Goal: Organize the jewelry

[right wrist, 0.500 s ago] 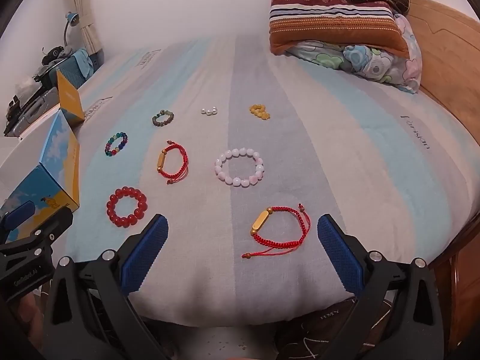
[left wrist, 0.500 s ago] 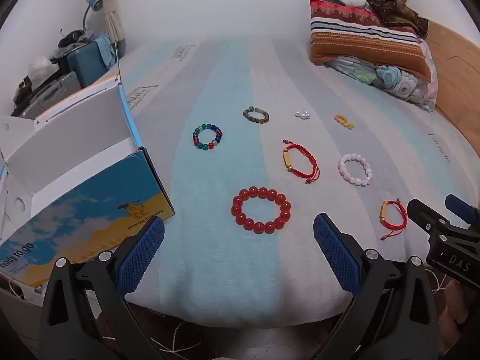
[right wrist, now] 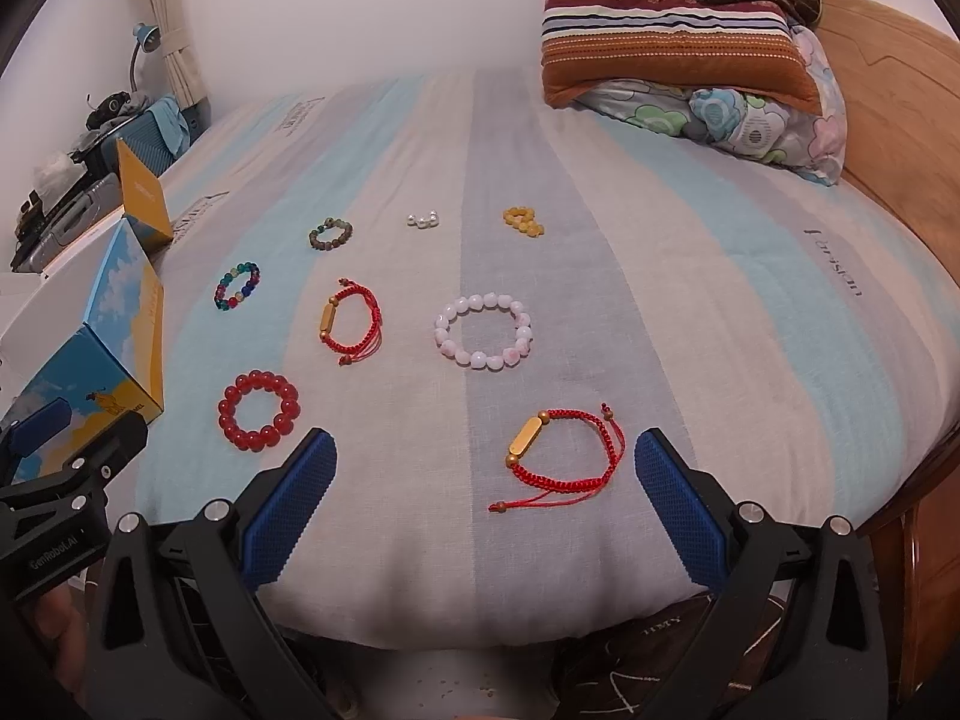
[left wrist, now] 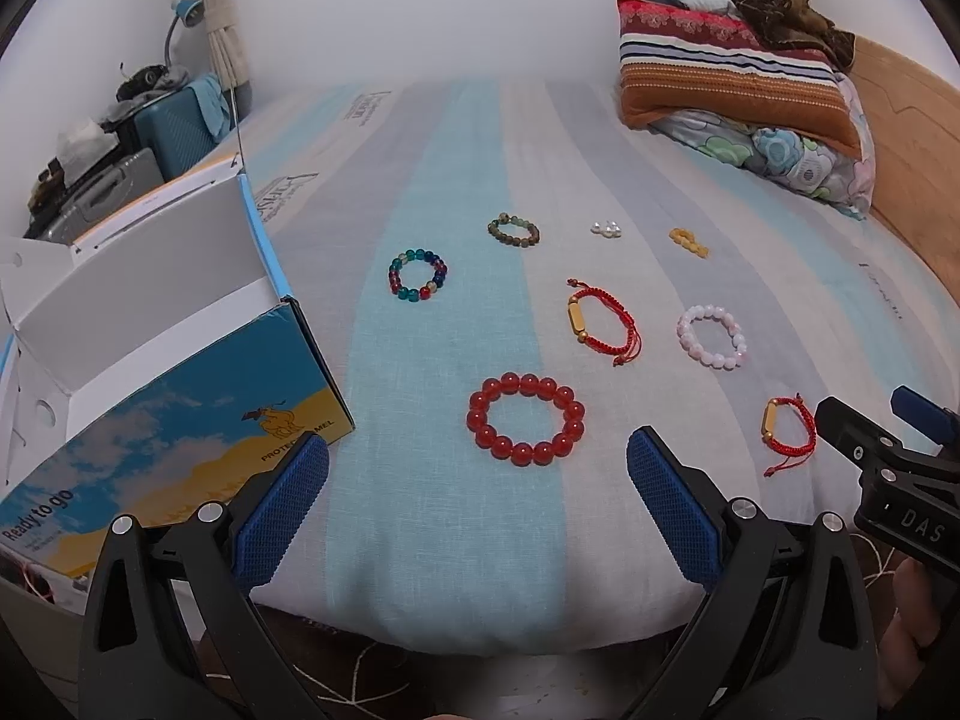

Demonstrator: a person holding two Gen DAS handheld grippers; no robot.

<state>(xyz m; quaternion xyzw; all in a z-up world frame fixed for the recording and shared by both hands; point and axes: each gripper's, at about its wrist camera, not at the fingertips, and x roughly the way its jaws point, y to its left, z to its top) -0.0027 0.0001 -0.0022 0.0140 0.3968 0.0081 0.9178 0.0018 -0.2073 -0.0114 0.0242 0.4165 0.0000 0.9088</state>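
I am looking at the bed (left wrist: pixel 456 570) from its near edge, and nothing is picked up yet. At the far left the open box (left wrist: pixel 150 324) is standing on the bed, white inside, and I am judging that the jewelry should go there.

My left gripper (left wrist: pixel 477 498) is hanging with its jaws spread wide and nothing between them. The big red bead bracelet (left wrist: pixel 525 418) is lying just in front of it, near the box. I am thinking this one is the easy first piece: I should come down with one pad inside the ring and one outside, so the beads are not rolling away. Behind it the multicoloured bracelet (left wrist: pixel 418 275), the green-brown one (left wrist: pixel 513 229) and a red cord bracelet (left wrist: pixel 603 321) are waiting, well apart.

My right gripper (right wrist: pixel 485 498) is also fully open and empty. A second red cord bracelet (right wrist: pixel 564 459) with a gold bar is lying between its pads. Here I should pinch the gold bar, not the thin cord, because the cord may be slipping. Farther back the pink bead bracelet (right wrist: pixel 483 330), the small pearls (right wrist: pixel 423 219) and the yellow beads (right wrist: pixel 523 222) are resting.
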